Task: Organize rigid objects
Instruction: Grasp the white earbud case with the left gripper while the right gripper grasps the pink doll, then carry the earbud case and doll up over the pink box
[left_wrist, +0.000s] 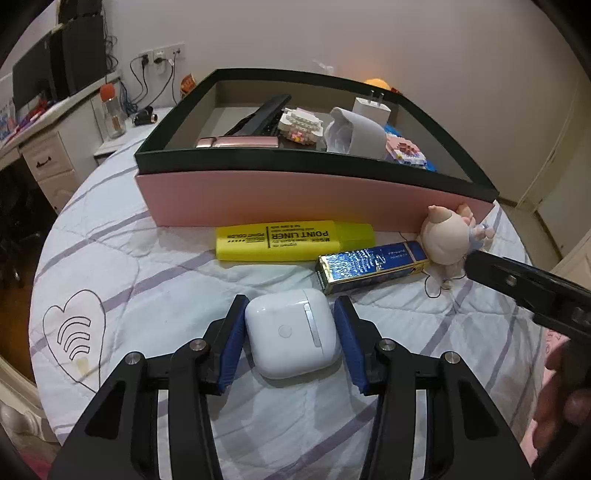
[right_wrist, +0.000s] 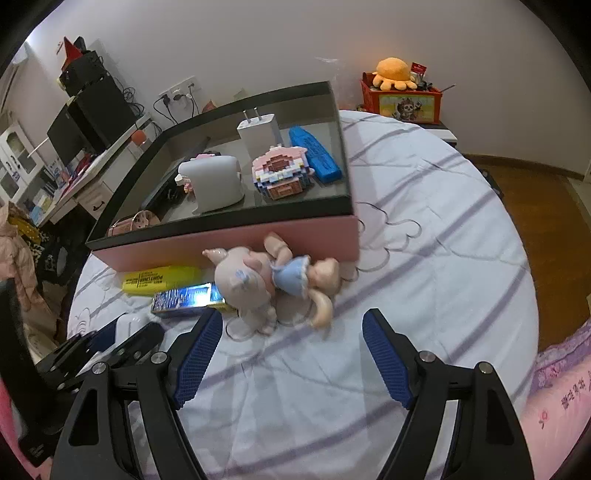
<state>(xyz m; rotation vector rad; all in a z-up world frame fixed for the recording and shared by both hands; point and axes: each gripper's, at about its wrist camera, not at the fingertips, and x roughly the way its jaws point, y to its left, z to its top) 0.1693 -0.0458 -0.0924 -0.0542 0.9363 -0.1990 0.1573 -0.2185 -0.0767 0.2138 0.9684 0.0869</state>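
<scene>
A white earbud case (left_wrist: 291, 332) lies on the striped bedspread, and my left gripper (left_wrist: 291, 301) has its blue pads against both sides of it. Beyond it lie a yellow highlighter (left_wrist: 291, 240) and a shiny blue box (left_wrist: 373, 266), both in front of the pink storage box (left_wrist: 295, 199). A small doll (right_wrist: 273, 280) in a blue dress lies against that box's front wall. My right gripper (right_wrist: 292, 317) hovers open just short of the doll, with nothing between its fingers. One right finger (left_wrist: 517, 284) shows in the left wrist view.
The black-rimmed pink storage box (right_wrist: 221, 243) holds a white charger (right_wrist: 258, 129), a white mug-like piece (right_wrist: 218, 181), a brick model house (right_wrist: 280, 173), a blue block (right_wrist: 314, 155) and a black remote (left_wrist: 262, 114). A desk (left_wrist: 48, 147) stands left; wooden floor (right_wrist: 535, 206) lies right.
</scene>
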